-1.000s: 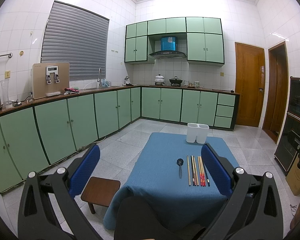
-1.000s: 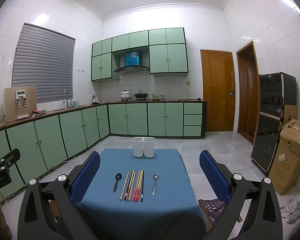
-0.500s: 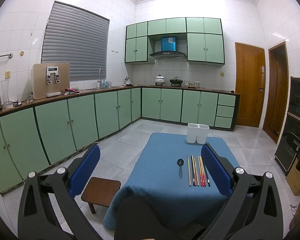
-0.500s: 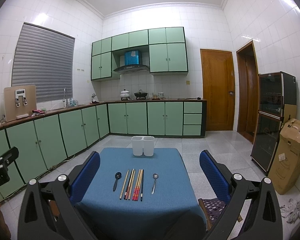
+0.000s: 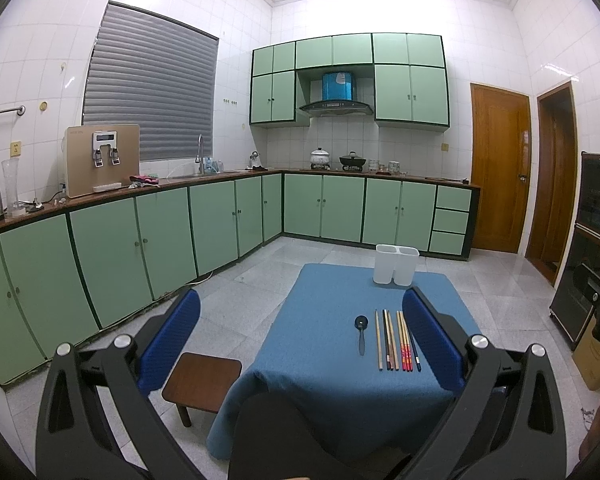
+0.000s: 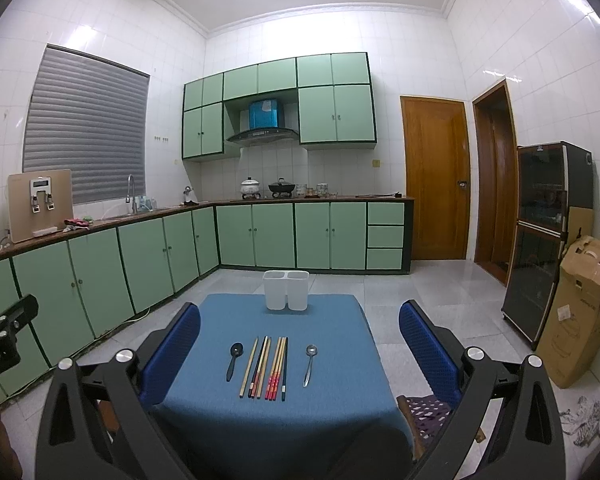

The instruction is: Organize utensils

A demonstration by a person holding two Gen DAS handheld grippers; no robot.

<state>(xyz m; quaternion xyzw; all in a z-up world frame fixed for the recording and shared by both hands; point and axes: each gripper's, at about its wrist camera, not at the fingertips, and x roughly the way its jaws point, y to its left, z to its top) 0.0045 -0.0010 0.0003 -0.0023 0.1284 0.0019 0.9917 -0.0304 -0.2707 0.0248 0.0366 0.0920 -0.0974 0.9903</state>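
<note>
L gripper (image 5: pixel 300 336): held up in the air short of the table, fingers spread wide, nothing betw. them. Blue pads.
R gripper (image 6: pixel 299 344): same, fingers wide apart, empty, raised over near edge of table.
Table (image 6: pixel 332 412): low, covered w/ blue cloth, middle of kitchen floor.
Utensil holder (image 6: pixel 286 290): white, 2 compartments side by side, upright at far edge of table. Can't see inside.
Black spoon (image 6: pixel 233 360): flat on cloth, leftmost in the row, bowl end toward holder.
Chopsticks (image 6: pixel 265 367): several pairs in a tight bunch, just R of black spoon, lying lengthwise toward holder. Pale wood, dark, red-ended, one dark blue/black at R side.
Metal spoon (image 6: pixel 309 364): R of chopsticks, a bit apart, bowl end toward holder. In L view it's hidden behind the R finger.
Stool (image 5: pixel 202 378): small, brown wood, on floor just L of table.
Cardboard box (image 6: pixel 580 312): far R, by dark cabinet.
Counter (image 5: pixel 220 172): green cupboards along L + back wall, w/ water dispenser (image 5: pixel 102 160), sink tap, pots.
</note>
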